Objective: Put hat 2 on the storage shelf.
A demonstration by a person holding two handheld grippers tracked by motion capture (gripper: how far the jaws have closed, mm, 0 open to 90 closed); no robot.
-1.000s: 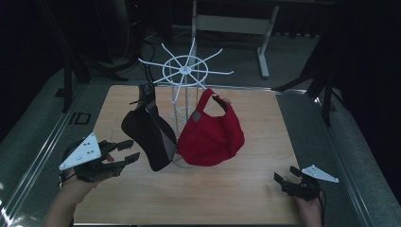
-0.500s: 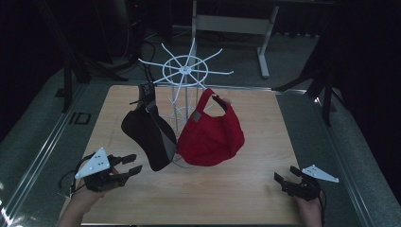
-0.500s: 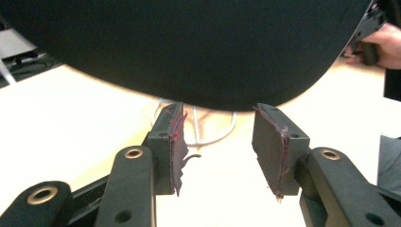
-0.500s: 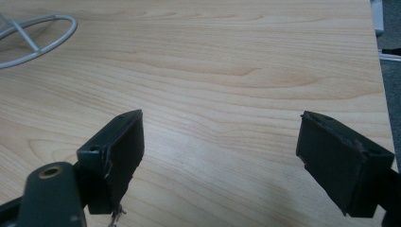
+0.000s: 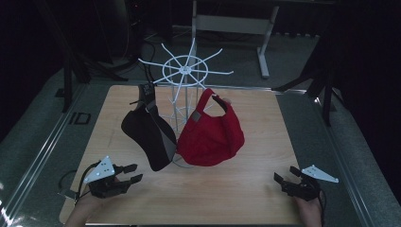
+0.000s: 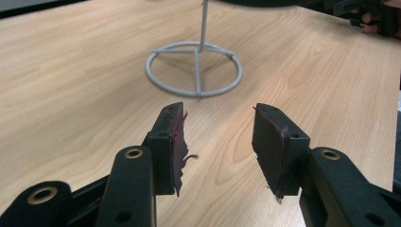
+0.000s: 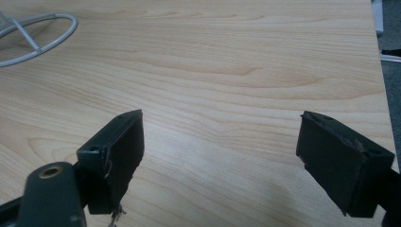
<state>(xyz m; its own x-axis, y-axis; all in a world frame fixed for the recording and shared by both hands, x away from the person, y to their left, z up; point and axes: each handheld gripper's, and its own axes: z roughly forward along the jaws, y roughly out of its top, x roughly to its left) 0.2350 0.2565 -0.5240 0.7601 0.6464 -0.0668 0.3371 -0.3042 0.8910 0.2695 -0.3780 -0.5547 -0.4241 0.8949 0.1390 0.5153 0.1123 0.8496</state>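
Observation:
A white wire rack (image 5: 185,75) stands mid-table with a black cap (image 5: 146,135) hanging on its left side and a red cap (image 5: 213,135) on its right. My left gripper (image 5: 131,172) rests low near the front left corner, open, nothing between its pads (image 6: 172,142). Its own view looks at the rack's ring base (image 6: 195,68). At the front right, my right gripper (image 5: 286,174) stands open and empty just above the wood; its jaws are wide apart (image 7: 220,156).
The wooden table (image 5: 265,123) has a metal rim at its sides. Dark stands and a white frame leg (image 5: 262,47) lie beyond the far edge. Bare wood stretches between the two grippers.
My left gripper has drawn back toward the front left corner and come down lower, away from the black cap. The right gripper has stayed put.

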